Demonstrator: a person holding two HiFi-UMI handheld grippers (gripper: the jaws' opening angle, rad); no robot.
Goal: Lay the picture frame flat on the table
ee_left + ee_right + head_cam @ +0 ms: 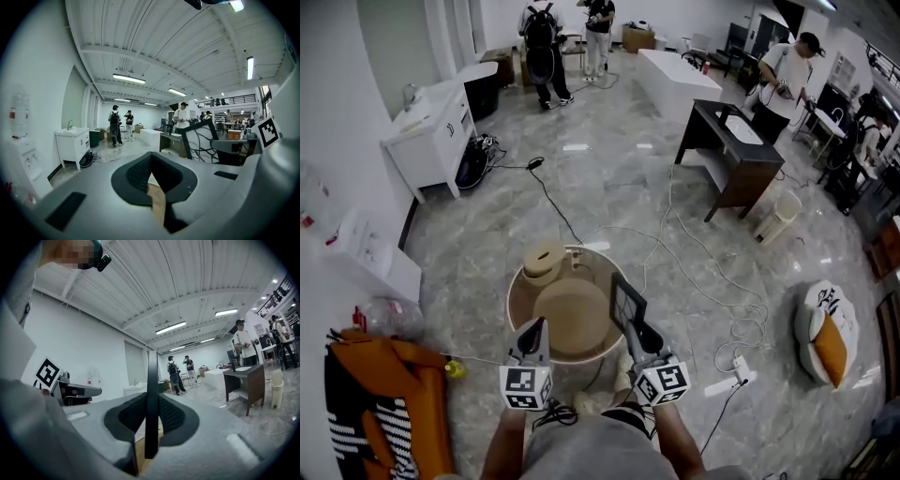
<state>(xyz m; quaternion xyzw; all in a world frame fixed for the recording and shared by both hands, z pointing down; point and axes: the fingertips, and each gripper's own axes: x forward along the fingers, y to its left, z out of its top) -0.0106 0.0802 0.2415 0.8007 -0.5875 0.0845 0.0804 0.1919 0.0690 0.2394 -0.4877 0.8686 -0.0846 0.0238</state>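
The right gripper (pixel 639 330) is clamping its jaws on the lower part of the picture frame (pixel 627 302), holding it upright above the round desk (pixel 514 309). In the right gripper view the frame is showing edge-on between the pads (pixel 176 416). Gripping it low is probably leaving the top free to tip down flat. The left gripper (pixel 534 330) is hovering just beside it with its jaws closed on nothing, likely ready to steady the frame. A beige round pot (pixel 542 262) is sitting on the desk's far side, so the near part seems the place for laying the frame. Farther off, cables (pixel 551 199) are trailing over the floor. No brand is readable. The 2 grippers are carrying only square markers (pixel 525 386), and the print on the cushion (pixel 830 342) is illegible.
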